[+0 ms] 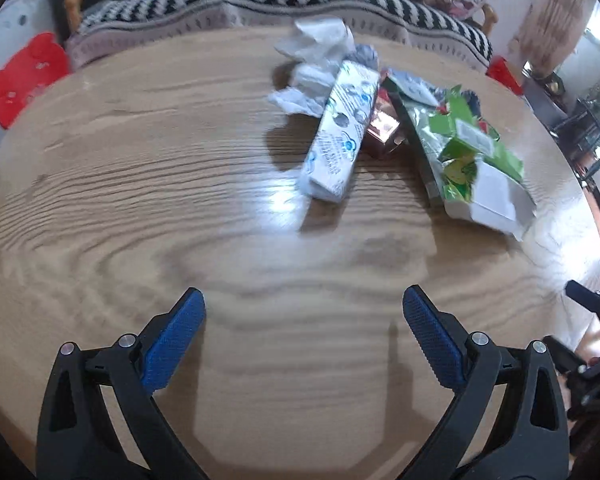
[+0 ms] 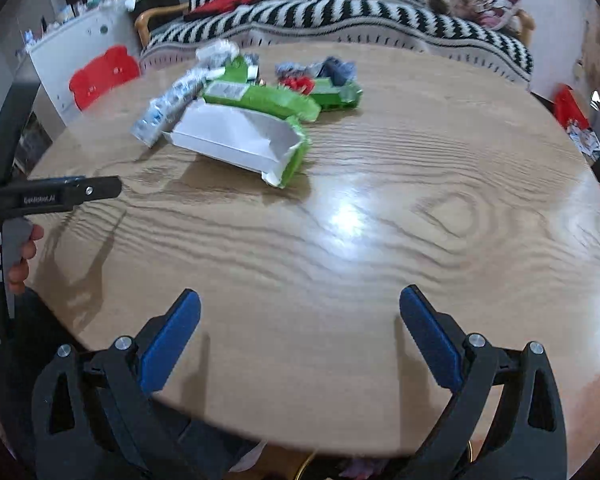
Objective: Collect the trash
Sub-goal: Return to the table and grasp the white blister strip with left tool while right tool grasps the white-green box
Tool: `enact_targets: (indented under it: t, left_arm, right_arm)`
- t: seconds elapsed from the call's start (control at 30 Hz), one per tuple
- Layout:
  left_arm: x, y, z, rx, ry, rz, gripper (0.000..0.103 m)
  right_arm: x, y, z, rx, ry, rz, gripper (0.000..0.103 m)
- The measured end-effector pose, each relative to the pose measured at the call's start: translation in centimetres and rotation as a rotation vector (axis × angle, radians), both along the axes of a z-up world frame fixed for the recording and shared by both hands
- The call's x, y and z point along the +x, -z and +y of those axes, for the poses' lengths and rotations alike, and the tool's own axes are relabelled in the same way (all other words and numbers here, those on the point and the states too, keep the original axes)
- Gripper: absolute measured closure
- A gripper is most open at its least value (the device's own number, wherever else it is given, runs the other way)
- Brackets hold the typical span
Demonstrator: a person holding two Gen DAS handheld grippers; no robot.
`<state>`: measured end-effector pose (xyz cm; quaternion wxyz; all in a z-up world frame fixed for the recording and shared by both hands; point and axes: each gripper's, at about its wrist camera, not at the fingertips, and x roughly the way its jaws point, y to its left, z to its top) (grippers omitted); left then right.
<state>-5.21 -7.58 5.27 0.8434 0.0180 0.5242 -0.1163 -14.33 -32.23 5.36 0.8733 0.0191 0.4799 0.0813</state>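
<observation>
Trash lies in a pile on the far part of a round wooden table (image 1: 140, 200). A long white-and-blue box (image 1: 342, 132) leans on crumpled white paper (image 1: 320, 52). A torn green-and-white carton (image 1: 472, 156) lies to its right, with a small shiny copper wrapper (image 1: 382, 126) between them. My left gripper (image 1: 304, 312) is open and empty, well short of the pile. In the right wrist view the open green carton (image 2: 244, 136), the white-and-blue box (image 2: 168, 104) and a smaller green piece (image 2: 334, 94) lie far ahead. My right gripper (image 2: 300, 312) is open and empty over the near table edge.
A black-and-white striped sofa (image 2: 340, 12) stands behind the table (image 2: 420, 200). A red object (image 2: 102, 74) sits at the back left by a white cabinet (image 2: 72, 44). The left gripper's body (image 2: 52, 196) and the hand holding it show at the left edge.
</observation>
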Motion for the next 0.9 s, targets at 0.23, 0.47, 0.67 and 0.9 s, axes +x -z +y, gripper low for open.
enact_targets:
  t: [0.23, 0.47, 0.67, 0.9]
  left_arm:
    - [3.5, 1.0, -0.4, 0.081, 0.068, -0.100, 0.006]
    - [5.5, 1.1, -0.4, 0.070, 0.117, -0.141, 0.006]
    - [5.6, 0.6, -0.6, 0.018, 0.110, -0.123, 0.007]
    - [5.7, 0.1, -0.3, -0.082, 0.105, -0.127, 0.046]
  right_arm:
    - [4.4, 0.8, 1.1, -0.074, -0.046, -0.040, 0.005]
    - [8.1, 0.7, 1.7, -0.071, -0.144, -0.060, 0.005]
    - [10.3, 0.6, 2.5, -0.083, -0.152, -0.037, 0.005]
    - [10.5, -0.7, 4.5, -0.239, -0.137, -0.188, 0.006]
